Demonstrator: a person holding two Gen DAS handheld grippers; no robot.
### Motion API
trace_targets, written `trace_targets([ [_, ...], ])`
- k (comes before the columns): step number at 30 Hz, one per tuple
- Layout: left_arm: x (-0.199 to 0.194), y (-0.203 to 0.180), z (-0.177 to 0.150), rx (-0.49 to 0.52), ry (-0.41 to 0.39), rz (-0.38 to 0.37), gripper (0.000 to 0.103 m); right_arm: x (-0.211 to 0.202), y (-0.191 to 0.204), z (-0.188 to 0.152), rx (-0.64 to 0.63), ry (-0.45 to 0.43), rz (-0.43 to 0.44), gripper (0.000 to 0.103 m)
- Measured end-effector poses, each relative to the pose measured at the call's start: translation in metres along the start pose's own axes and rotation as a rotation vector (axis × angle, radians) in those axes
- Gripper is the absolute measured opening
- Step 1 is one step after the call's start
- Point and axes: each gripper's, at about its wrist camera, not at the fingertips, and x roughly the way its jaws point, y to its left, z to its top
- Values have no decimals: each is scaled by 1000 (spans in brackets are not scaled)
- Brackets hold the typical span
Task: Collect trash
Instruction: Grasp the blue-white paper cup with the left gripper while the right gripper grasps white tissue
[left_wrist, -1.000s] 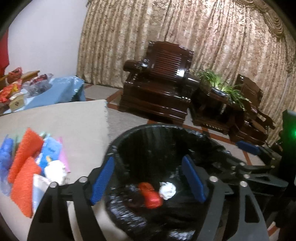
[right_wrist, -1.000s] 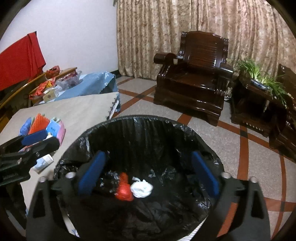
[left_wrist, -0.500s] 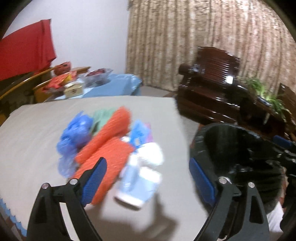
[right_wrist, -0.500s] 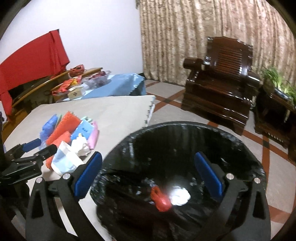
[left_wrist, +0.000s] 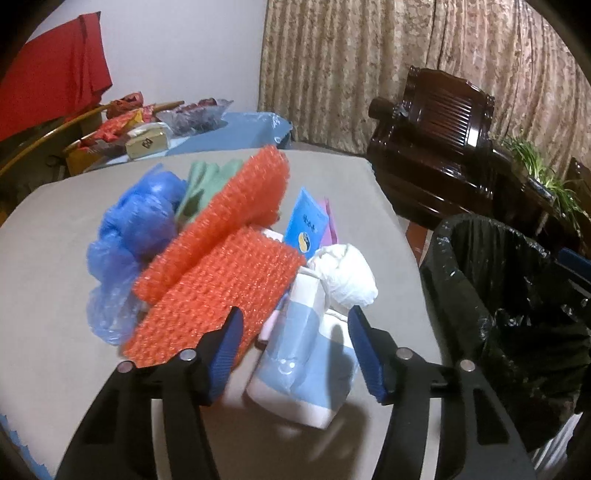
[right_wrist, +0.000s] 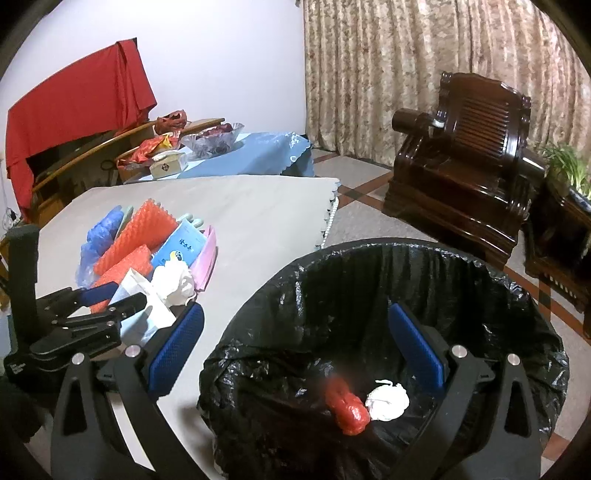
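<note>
Hovering: left gripper (left_wrist: 295, 347), jaws apart, straddles blue-white packet (left_wrist: 299, 365); right gripper (right_wrist: 295, 350) (jaws apart, empty) over bin (right_wrist: 369, 295).

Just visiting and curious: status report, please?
Left gripper open, closing around light-blue packet. Right gripper open, empty, over bin. Red wad, white wad already binned.

Armchair (right_wrist: 465, 166): dark carved wood, before the curtain (right_wrist: 388, 66)
Red cloth (right_wrist: 74, 110): draped at the wall
Potted plant (right_wrist: 565, 166): beside the armchair
</note>
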Motion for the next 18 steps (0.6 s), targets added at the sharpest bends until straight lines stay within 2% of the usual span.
trace_targets([
  [3,5,0,-1,0,18,-16,46,3,0,1,-1,4,2,97],
  [8,4,3,-3,-18,26,-31,21,8,5,4,-12,6,7,97],
  [11,-2,4,-3,-17,13,-38,17,8,9,6,-24,0,12,97],
  [18,-31,4,8,-41,-57,-52,17,9,25,22,-35,-39,49,97],
])
